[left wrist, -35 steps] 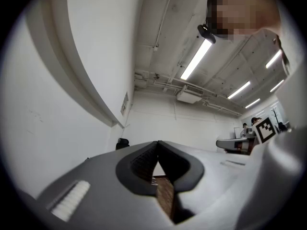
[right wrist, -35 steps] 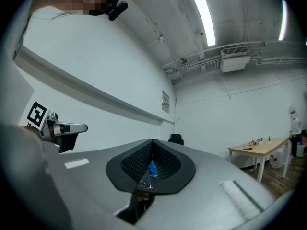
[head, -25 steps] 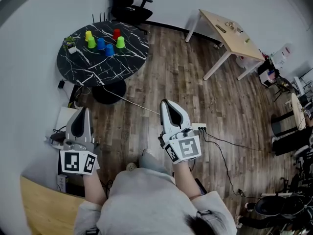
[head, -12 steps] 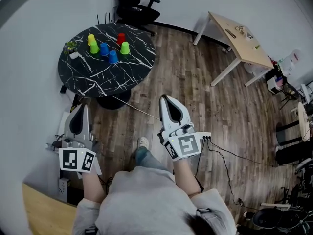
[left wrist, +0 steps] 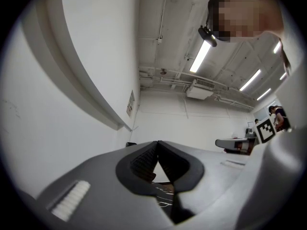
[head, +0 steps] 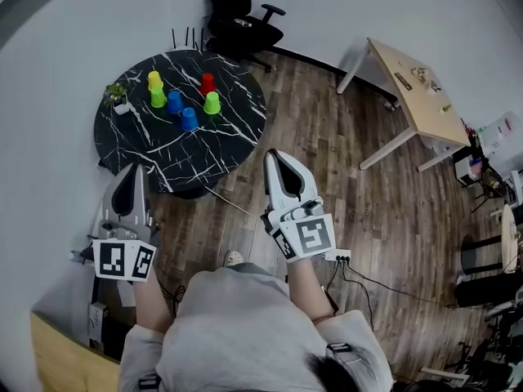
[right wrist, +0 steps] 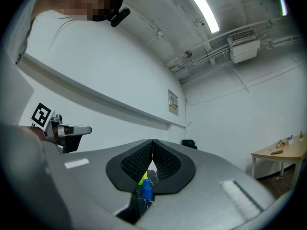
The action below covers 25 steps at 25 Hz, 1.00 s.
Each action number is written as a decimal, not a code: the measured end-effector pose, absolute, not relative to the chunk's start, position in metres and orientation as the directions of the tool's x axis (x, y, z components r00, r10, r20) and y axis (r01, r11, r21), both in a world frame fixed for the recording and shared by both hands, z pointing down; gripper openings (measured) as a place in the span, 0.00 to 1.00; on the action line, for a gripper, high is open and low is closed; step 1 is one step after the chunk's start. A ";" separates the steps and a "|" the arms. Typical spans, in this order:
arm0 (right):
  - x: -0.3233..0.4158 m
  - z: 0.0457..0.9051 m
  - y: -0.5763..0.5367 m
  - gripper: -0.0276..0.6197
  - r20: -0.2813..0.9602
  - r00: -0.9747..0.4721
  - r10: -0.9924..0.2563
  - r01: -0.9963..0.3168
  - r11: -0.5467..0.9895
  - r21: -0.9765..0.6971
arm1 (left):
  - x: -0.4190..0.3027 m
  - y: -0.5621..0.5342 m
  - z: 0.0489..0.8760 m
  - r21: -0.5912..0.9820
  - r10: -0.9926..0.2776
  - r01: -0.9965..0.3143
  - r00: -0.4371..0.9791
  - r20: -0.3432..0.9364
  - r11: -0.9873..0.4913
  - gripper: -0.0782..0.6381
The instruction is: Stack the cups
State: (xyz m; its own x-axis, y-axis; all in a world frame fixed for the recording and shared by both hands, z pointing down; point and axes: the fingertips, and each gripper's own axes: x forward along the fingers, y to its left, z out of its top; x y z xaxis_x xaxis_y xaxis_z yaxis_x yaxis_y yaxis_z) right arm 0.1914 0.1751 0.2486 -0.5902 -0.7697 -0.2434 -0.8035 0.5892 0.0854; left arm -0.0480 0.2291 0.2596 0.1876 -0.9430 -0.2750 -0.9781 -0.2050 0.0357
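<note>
A brown wooden plank floor (head: 327, 162) fills most of the head view. On it stands a round black counter with white marble veining (head: 221, 137), close to the pale wall at the left. A light wooden counter on white legs (head: 413, 96) stands well apart at the right. A black office chair (head: 245, 31) sits just beyond the round counter.

The person in a grey top (head: 237, 325) stands short of the round counter and holds both tools out towards it. The left gripper (head: 129, 170), grey with a marker cube at its rear, has its fingers clenched tip to tip with nothing between them. The right gripper (head: 272, 153) is also clenched and empty. Neither touches the counter.

Six small plastic cups stand apart from one another on the far half of the round counter. The yellow cup (head: 154, 79) is at the far left and the left green cup (head: 158, 96) is just beside it. The two blue cups (head: 174, 101) (head: 189, 118) are nearer the middle. The red cup (head: 207, 83) and the right green cup (head: 212, 103) are to the right. A small potted plant (head: 117, 96) stands at the counter's left rim.
</note>
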 end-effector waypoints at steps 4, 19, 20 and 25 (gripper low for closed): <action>0.201 0.249 0.135 0.05 -0.245 -0.611 -0.753 -0.787 0.611 0.087 | -0.035 0.193 0.256 0.026 -0.943 -0.982 0.171 -0.285 -0.186 0.19; 0.191 0.271 0.033 0.05 -0.214 -0.639 -0.739 -0.760 0.649 0.031 | -0.042 0.106 0.270 0.035 -0.961 -0.988 0.139 -0.237 -0.152 0.19; 0.188 0.270 0.027 0.05 -0.215 -0.635 -0.742 -0.764 0.645 0.031 | -0.045 0.098 0.269 0.035 -0.960 -0.987 0.145 -0.238 -0.158 0.19; 0.168 0.266 -0.008 0.05 -0.212 -0.618 -0.757 -0.779 0.626 0.038 | -0.064 0.055 0.265 0.032 -0.955 -0.982 0.175 -0.239 -0.188 0.19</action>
